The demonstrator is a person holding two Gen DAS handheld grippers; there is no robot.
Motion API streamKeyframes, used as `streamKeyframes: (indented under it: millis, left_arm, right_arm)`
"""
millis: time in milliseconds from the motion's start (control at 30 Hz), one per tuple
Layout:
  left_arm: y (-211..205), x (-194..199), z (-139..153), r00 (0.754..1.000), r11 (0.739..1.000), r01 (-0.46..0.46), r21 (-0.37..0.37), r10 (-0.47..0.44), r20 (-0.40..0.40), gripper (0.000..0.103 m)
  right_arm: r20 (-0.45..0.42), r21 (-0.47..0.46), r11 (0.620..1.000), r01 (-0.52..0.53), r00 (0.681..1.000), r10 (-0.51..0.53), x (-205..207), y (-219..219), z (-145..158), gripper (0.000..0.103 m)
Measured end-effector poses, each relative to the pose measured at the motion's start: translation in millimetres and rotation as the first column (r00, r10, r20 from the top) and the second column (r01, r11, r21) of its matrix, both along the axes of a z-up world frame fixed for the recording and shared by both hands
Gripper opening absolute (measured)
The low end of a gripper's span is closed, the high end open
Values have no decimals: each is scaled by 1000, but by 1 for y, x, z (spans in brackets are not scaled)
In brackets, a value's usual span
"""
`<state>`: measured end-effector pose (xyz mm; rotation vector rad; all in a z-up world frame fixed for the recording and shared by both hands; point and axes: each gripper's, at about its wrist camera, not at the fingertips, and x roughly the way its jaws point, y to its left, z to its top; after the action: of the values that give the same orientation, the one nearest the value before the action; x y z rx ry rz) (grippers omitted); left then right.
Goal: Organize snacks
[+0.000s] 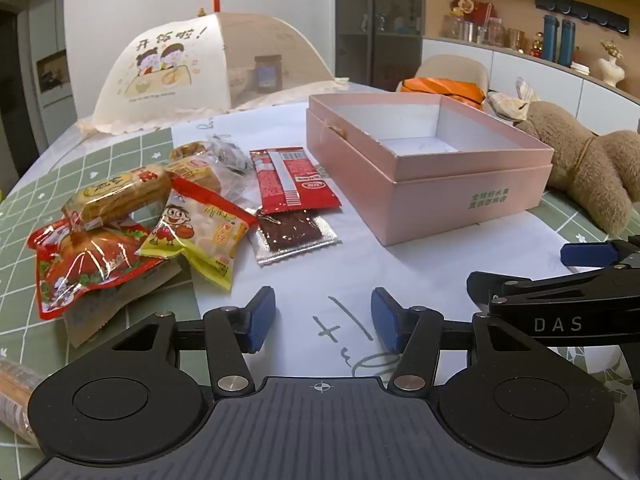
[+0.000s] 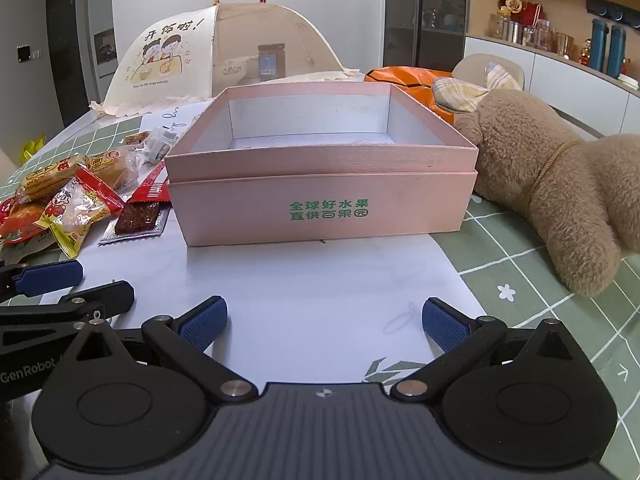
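A pile of snack packets lies on the table left of an open, empty pink box (image 1: 424, 168). The pile holds a yellow cartoon packet (image 1: 200, 232), a red packet (image 1: 296, 180), a dark bar in silver foil (image 1: 292, 236), a red-and-clear packet (image 1: 88, 264) and a wrapped cake (image 1: 120, 196). My left gripper (image 1: 323, 320) is open and empty, low over white paper, in front of the pile. My right gripper (image 2: 324, 322) is open and empty, facing the box (image 2: 320, 200). The snacks show at the left of the right wrist view (image 2: 80, 208).
A mesh food cover (image 1: 180, 72) stands at the back. A brown plush toy (image 2: 560, 176) lies right of the box, with an orange bag (image 2: 404, 80) behind it. A rolled packet (image 1: 14, 400) lies at the near left. The table has a green grid cloth (image 2: 540, 280).
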<state>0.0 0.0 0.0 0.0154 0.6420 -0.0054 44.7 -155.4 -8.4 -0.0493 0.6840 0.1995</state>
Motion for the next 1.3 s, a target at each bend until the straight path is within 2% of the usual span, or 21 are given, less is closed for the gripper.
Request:
streamKeyframes:
  millis: [1300]
  left_arm:
    - [0,0,0,1000,1000,0,2,0,0,59]
  right_arm:
    - [1,2,1000,-6,1000,6,0,0,0,103]
